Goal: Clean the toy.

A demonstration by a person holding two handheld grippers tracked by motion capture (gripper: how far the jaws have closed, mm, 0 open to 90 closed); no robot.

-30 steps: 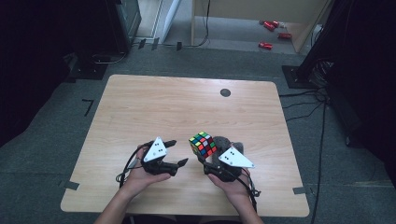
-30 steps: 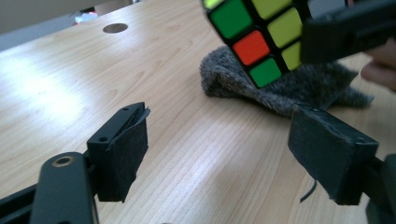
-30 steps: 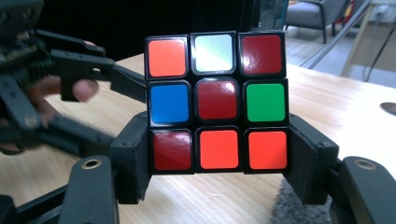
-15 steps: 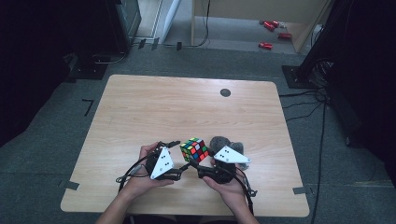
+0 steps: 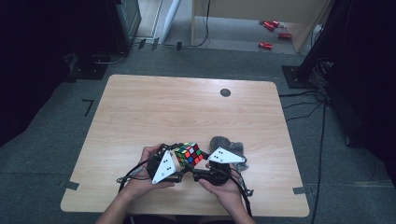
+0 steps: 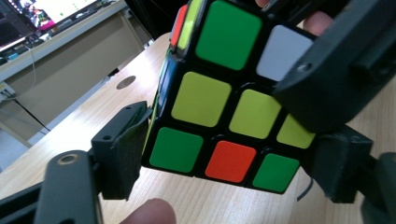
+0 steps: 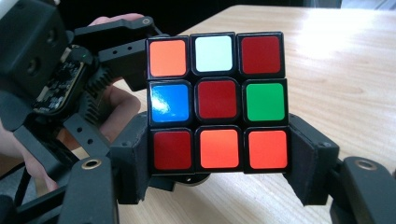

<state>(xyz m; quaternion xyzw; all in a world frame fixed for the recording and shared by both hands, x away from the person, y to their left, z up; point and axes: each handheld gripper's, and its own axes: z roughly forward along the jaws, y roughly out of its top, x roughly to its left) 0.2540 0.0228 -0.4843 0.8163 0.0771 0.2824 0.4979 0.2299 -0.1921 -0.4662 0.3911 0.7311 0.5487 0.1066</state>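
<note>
Rubik's cube point(image 5: 188, 154) held above near edge of table point(image 5: 140, 116), between both hands. Right tongs point(image 7: 219, 179) pinching cube's bottom layer on both sides. Left tongs point(image 6: 224, 163) clamped on cube too, jaws against opposite faces.

No legible text, labels, brand names or numbers anywhere. Cube point(image 7: 217, 100): plain colour stickers, no logo on the centre squares that face either gripper view. Grey plates on the left gripper point(image 5: 180, 173) and right gripper point(image 5: 192, 173): small dark dots, no lettering. Monitor point(image 6: 32, 14) far off in the left gripper view: screen lit, contents too blurred to read. Table point(image 5: 187, 112): one dark round mark, no sign.
</note>
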